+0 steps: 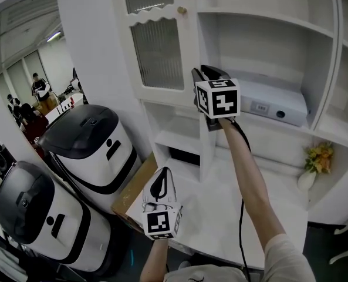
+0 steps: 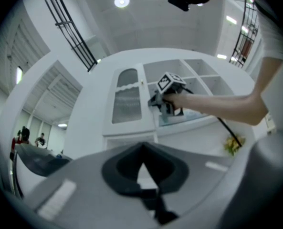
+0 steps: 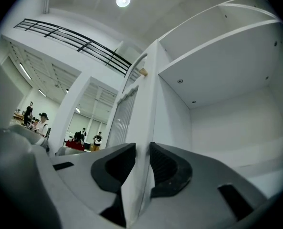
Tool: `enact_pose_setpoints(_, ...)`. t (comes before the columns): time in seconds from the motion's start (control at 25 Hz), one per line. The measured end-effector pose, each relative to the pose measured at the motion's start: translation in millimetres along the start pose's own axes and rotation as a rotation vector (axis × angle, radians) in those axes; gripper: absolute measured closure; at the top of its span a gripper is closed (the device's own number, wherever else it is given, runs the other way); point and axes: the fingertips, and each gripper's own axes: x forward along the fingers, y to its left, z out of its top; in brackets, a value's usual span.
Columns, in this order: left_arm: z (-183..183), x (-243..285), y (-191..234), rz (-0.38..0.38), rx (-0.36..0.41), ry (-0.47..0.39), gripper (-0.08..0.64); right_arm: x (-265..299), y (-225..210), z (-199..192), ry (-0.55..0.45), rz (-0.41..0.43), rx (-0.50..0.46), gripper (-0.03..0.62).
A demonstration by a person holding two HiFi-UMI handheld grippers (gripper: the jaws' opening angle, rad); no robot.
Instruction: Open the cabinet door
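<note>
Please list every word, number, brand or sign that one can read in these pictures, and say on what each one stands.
No text can be read anywhere.
Grey box: its small label is too small to read.
Two marker cubes: black-and-white patterns, no letters.
White machines: dark symbols, no words.

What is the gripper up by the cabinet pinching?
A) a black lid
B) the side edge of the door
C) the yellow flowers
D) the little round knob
B: the right gripper has its jaws clamped on both sides of the cabinet door edge, below the knob.
</note>
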Motion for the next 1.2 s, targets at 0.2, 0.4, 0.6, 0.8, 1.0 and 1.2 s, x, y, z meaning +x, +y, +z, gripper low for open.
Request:
enact_pose_setpoints(0.2, -1, -2, -4, -0.005, 0.009, 0.014, 0.554, -15, 10, 3, -0.031, 0.053, 0.056, 0.522)
enact_pose_setpoints(0.4, -5, -6, -7, 0.005, 0.005, 0.024, 0.554, -26, 18, 8, -0.054, 0.148, 0.193, 0.536)
enact_pose_setpoints(0.6, -7, -13, -3, 0.031, 0.0, 0.033, 0.554, -25, 12, 7, -0.051, 0.207, 0.372, 0.534)
enact_pose_setpoints(0.8, -8, -24, 7, 0.066, -0.012, 0.039, 0.554, -11, 5, 6, 0.016, 0.359, 0.513, 0.509)
enact_pose_setpoints(1.0, -5, -28, 6, 0.082, -0.001, 0.036, 0.554, -10, 17, 6, 0.076, 0.34, 0.214, 0.532)
enact_pose_setpoints(1.2, -1, -29, 2, 0.085, 0.021, 0.028, 0.554, -15, 21, 6, 0.047, 0.357, 0.214, 0.526)
